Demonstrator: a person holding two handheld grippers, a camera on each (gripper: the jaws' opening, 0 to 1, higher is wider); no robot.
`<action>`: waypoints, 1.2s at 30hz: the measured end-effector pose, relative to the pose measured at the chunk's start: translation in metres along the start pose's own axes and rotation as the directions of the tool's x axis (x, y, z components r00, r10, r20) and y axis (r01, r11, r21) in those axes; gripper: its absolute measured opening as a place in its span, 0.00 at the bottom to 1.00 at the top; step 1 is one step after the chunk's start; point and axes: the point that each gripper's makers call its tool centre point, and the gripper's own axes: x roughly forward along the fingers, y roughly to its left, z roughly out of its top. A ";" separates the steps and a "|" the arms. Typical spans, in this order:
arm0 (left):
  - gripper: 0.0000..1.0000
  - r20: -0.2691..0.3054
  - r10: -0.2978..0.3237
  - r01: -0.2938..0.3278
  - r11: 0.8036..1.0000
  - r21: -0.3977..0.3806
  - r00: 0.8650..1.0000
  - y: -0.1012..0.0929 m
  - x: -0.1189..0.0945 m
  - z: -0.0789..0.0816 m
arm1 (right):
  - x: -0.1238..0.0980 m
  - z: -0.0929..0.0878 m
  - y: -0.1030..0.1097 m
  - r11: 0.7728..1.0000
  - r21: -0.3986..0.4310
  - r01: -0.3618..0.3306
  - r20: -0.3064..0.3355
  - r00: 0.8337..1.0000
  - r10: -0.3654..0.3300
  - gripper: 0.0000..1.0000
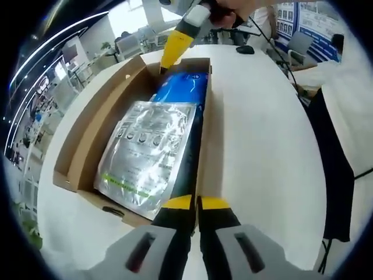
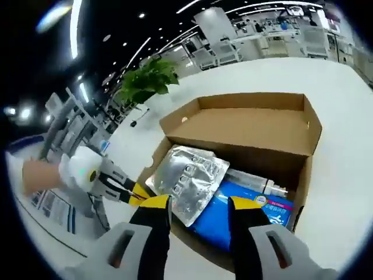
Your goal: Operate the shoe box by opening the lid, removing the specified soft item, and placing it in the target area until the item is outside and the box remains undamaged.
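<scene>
Shoe box: we are looking at a plain cardboard box lying on the white table, its lid already folded back and standing open behind it in the right gripper view. The walls look thin and easy to crease.

Silver pouch: we are seeing a crinkled foil bag lying flat inside the box, on top of the other contents. We are judging it light, soft and slippery, so a pinch on an edge or corner should hold better than a squeeze on its slick face.

Blue pack: we are finding it under and beside the silver pouch, still fully inside the box. It looks pliable and smooth-skinned; which of the two is the named soft item, we cannot tell.

Tube: in the right gripper view we are noticing a pale cylindrical thing wedged between the pouch and the back wall.

Left gripper: we are holding it at the near end of the box with its yellow-tipped jaws nearly closed together, seemingly on the near end of the box contents; whether they are truly gripping it we cannot tell.

Right gripper: we are holding its jaws apart over the box's other end, just above the pouch corner and blue pack, nothing between them. In the left gripper view it is reaching in at the far end.

Hold point: we are judging the pouch's free corner the safest grab, lifting straight up so nothing drags the walls.
</scene>
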 end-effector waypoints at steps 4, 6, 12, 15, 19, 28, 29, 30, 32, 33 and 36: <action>0.01 0.003 0.004 -0.004 1.000 0.006 1.000 0.000 0.000 0.000 | 0.001 0.000 -0.002 0.995 0.100 -0.024 0.016 1.000 0.022 0.38; 0.02 0.005 0.009 -0.009 1.000 0.001 1.000 0.000 0.000 0.000 | 0.000 0.000 -0.004 0.996 0.091 -0.020 0.024 1.000 0.018 0.36; 0.02 0.008 0.011 -0.011 1.000 0.003 1.000 0.000 -0.001 0.000 | 0.001 -0.006 0.009 0.947 0.289 -0.142 0.028 0.990 0.140 0.35; 0.01 0.011 0.013 -0.013 1.000 0.002 1.000 0.000 -0.001 0.000 | 0.004 -0.004 0.013 0.901 0.390 -0.192 0.051 0.981 0.187 0.31; 0.02 0.014 0.017 -0.017 1.000 0.004 1.000 -0.001 -0.001 0.000 | 0.011 0.003 0.008 0.886 0.424 -0.186 0.087 0.982 0.165 0.32; 0.01 0.013 0.014 -0.014 1.000 0.008 1.000 -0.001 0.000 0.001 | 0.028 -0.005 0.007 0.913 0.382 -0.143 -0.020 0.986 0.163 0.30; 0.02 0.010 0.014 -0.014 1.000 0.003 1.000 0.000 0.000 0.001 | 0.029 -0.008 0.005 0.904 0.403 -0.142 -0.029 0.985 0.168 0.30; 0.02 0.008 0.012 -0.012 1.000 0.005 1.000 0.000 0.000 0.001 | 0.030 -0.008 0.004 0.902 0.405 -0.150 -0.036 0.983 0.179 0.30; 0.01 0.006 0.010 -0.010 1.000 0.008 1.000 0.000 0.000 0.001 | 0.030 -0.013 0.002 0.908 0.397 -0.134 -0.051 0.985 0.168 0.30; 0.01 0.005 0.010 -0.010 1.000 0.007 1.000 0.000 0.000 0.001 | 0.031 -0.014 0.001 0.905 0.403 -0.133 -0.052 0.984 0.167 0.30; 0.02 0.007 0.013 -0.013 1.000 0.004 1.000 0.000 0.001 0.001 | 0.031 -0.013 0.000 0.898 0.418 -0.134 -0.037 0.986 0.164 0.30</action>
